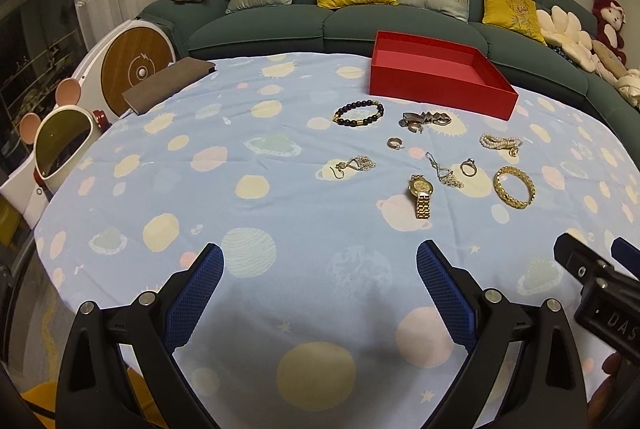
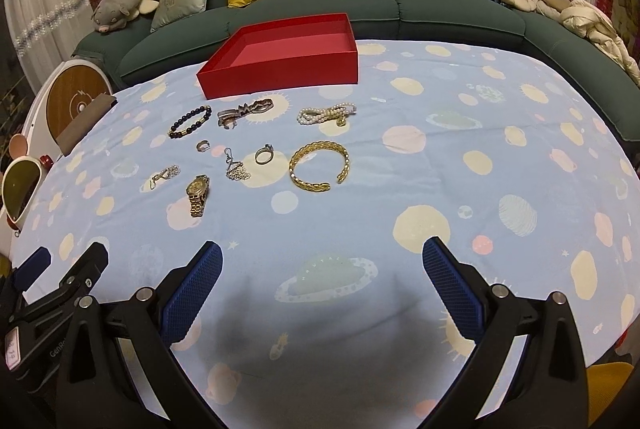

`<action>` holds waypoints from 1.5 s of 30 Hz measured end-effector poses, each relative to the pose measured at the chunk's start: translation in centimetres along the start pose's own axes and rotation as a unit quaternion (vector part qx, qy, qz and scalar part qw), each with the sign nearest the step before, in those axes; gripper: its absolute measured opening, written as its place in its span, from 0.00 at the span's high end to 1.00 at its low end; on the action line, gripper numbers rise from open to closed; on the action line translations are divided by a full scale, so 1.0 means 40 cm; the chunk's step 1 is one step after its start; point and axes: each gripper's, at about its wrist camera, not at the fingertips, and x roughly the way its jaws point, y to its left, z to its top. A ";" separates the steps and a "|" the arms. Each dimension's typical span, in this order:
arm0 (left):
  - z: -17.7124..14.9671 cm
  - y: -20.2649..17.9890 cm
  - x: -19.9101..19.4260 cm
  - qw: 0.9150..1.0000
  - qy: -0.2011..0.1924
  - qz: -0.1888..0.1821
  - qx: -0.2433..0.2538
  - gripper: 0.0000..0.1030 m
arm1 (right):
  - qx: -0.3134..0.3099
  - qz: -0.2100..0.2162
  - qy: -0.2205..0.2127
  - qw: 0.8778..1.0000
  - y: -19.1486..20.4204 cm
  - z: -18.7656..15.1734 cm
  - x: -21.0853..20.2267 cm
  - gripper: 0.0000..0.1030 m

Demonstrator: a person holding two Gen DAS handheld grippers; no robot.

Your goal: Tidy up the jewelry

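Two grippers are hovering low over the near edge of the planet-print tablecloth (image 2: pixel 460 117), both mine: my left gripper (image 1: pixel 319 269) is hanging with its blue-padded fingers spread wide and gripping nothing, and my right gripper (image 2: pixel 322 269) is doing the same beside it.

I am looking at jewelry lying loose on the cloth, well ahead of both sets of fingers. Farthest back, the red box (image 2: pixel 288 71) is sitting open near the table's far edge, its pink inside showing nothing in it. Just in front of it, a dark beaded bracelet (image 2: pixel 190 122), a silver clasp-like piece (image 2: pixel 244 112) and a pearl strand (image 2: pixel 326 114) are lying in a rough row. Nearer me, a small hoop earring (image 2: pixel 203 146), a ring with a stone (image 2: pixel 264 153) and a gold cuff bangle (image 2: pixel 319 165) are forming a second row, with a dangly silver earring (image 2: pixel 236 167) between the hoop and the ring. Nearest me, the gold watch (image 2: pixel 197 195) is resting face up, and another dangly earring (image 2: pixel 164 175) is lying just to its left.

Beyond the table, a green sofa (image 2: pixel 440 9) is carrying cushions and plush toys.
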 end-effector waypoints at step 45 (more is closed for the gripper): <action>0.037 -0.089 0.053 1.000 0.021 -0.013 0.018 0.08 | -0.054 -0.019 0.010 0.998 -0.034 -0.027 0.037 0.05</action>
